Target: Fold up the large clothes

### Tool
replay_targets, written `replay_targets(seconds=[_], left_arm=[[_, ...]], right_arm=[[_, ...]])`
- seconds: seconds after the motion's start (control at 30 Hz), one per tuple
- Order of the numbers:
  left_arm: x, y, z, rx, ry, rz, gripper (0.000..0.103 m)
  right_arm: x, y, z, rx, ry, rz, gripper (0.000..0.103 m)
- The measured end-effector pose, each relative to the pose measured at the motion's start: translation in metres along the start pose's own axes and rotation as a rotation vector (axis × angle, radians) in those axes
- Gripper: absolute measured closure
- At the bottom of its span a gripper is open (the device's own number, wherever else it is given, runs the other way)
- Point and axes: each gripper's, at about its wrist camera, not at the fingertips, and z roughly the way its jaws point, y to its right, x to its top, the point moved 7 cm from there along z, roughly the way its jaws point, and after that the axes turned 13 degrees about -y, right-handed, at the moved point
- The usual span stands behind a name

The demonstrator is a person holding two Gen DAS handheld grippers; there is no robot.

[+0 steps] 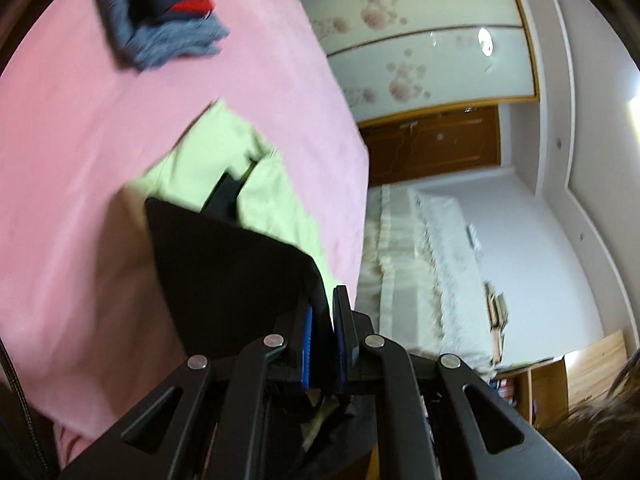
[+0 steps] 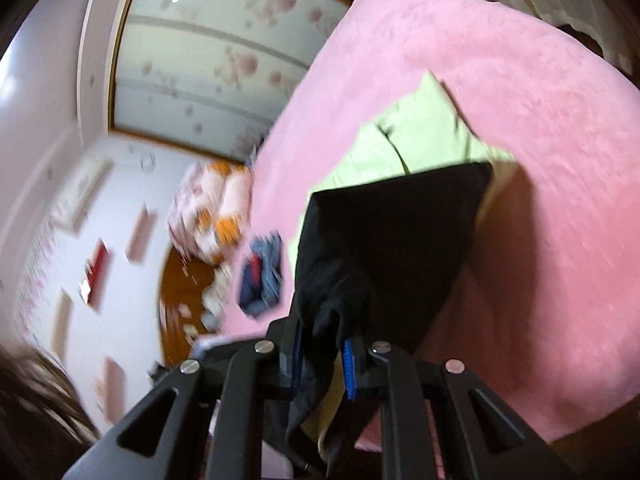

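A large garment, black outside with a pale green lining (image 1: 224, 168), hangs over a pink bed (image 1: 80, 128). My left gripper (image 1: 323, 320) is shut on a black edge of the garment (image 1: 224, 264) and holds it raised. My right gripper (image 2: 320, 344) is shut on another black edge of the same garment (image 2: 392, 248); the cloth bunches between its blue pads. The green part (image 2: 420, 136) lies on the pink bed cover (image 2: 540, 120) beyond the lifted black part. Both views are motion-blurred.
A folded stack of blue and navy clothes with a red stripe (image 1: 164, 12) lies on the bed's far side; it also shows in the right wrist view (image 2: 260, 276). A floral sliding wardrobe (image 1: 420, 40), a white-covered sofa (image 1: 440, 264) and a wooden door (image 1: 432, 144) stand beyond the bed edge.
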Motion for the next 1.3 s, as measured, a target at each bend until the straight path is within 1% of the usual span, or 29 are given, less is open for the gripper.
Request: replay_targets(seconds=[0.07,0.1,0.13,0.17,0.23,0.27,0.33,0.37,0.47,0.5,0.57,0.6,0.63,0.7,0.77,0.8,0.83,0.87,0.93,0.97,1.0,1.03,1.07,1.1,1.17,1.23,1.3], left_arm=[[0.027,0.008,0.0,-0.006,0.024,0.009,0.096],[0.047,0.014,0.002,-0.009,0.038,0.019,0.096],[0.063,0.016,0.004,-0.006,0.048,0.024,0.096],[0.076,0.018,0.006,-0.002,0.055,0.029,0.096],[0.109,0.022,0.016,0.0,0.063,0.034,0.096],[0.129,0.024,0.021,-0.002,0.067,0.035,0.096],[0.156,0.025,0.03,0.004,0.07,0.044,0.096],[0.17,0.024,0.036,0.012,0.072,0.046,0.096],[0.214,0.015,0.058,0.048,0.064,0.048,0.096],[0.231,0.009,0.07,0.077,0.056,0.052,0.096],[0.252,-0.005,0.088,0.11,0.037,0.046,0.096],[0.267,-0.018,0.102,0.117,0.02,0.024,0.096],[0.274,-0.026,0.11,0.117,0.01,0.01,0.096],[0.294,-0.048,0.129,0.135,-0.011,-0.028,0.097],[0.307,-0.066,0.147,0.173,-0.031,-0.031,0.098],[0.316,-0.075,0.155,0.205,-0.032,-0.027,0.098],[0.321,-0.082,0.161,0.22,-0.037,-0.025,0.098],[0.327,-0.089,0.167,0.243,-0.038,-0.025,0.098],[0.334,-0.104,0.177,0.321,-0.047,-0.034,0.098],[0.334,-0.109,0.18,0.338,-0.064,-0.037,0.098],[0.331,-0.112,0.184,0.339,-0.083,-0.045,0.098],[0.328,-0.113,0.187,0.341,-0.101,-0.048,0.098],[0.323,-0.11,0.188,0.347,-0.117,-0.037,0.098],[0.318,-0.106,0.189,0.381,-0.127,-0.011,0.094],[0.309,-0.095,0.191,0.433,-0.138,0.045,0.092],[0.295,-0.08,0.194,0.469,-0.158,0.095,0.079],[0.276,-0.063,0.201,0.498,-0.195,0.157,0.074]], right_arm=[[0.03,-0.006,-0.005,0.051,0.056,0.048,0.089],[0.041,-0.009,-0.001,0.064,0.076,0.06,0.089],[0.058,-0.011,-0.001,0.074,0.109,0.074,0.089],[0.067,-0.011,-0.003,0.071,0.126,0.078,0.089],[0.092,-0.012,-0.001,0.041,0.175,0.088,0.089],[0.102,-0.012,-0.001,0.04,0.201,0.101,0.089],[0.123,-0.011,0.005,0.081,0.252,0.136,0.089],[0.133,-0.011,0.009,0.088,0.275,0.145,0.089],[0.168,-0.006,0.026,0.076,0.339,0.165,0.089],[0.179,0.0,0.032,0.06,0.359,0.175,0.089],[0.199,0.016,0.045,0.03,0.387,0.201,0.089],[0.209,0.024,0.055,0.026,0.397,0.218,0.088],[0.219,0.033,0.063,0.013,0.408,0.237,0.088],[0.235,0.049,0.076,-0.045,0.421,0.246,0.088],[0.254,0.065,0.094,-0.116,0.429,0.255,0.088],[0.258,0.074,0.101,-0.135,0.421,0.266,0.087],[0.264,0.085,0.112,-0.161,0.409,0.289,0.087],[0.267,0.098,0.12,-0.19,0.401,0.311,0.083],[0.273,0.114,0.136,-0.254,0.377,0.331,0.081],[0.276,0.119,0.143,-0.303,0.359,0.324,0.078],[0.279,0.121,0.147,-0.353,0.347,0.311,0.072],[0.281,0.12,0.149,-0.398,0.338,0.295,0.068],[0.281,0.118,0.151,-0.418,0.331,0.289,0.062],[0.28,0.115,0.15,-0.422,0.324,0.287,0.056],[0.278,0.102,0.145,-0.429,0.32,0.254,0.053],[0.276,0.086,0.135,-0.468,0.328,0.188,0.051],[0.271,0.068,0.125,-0.511,0.339,0.124,0.047]])
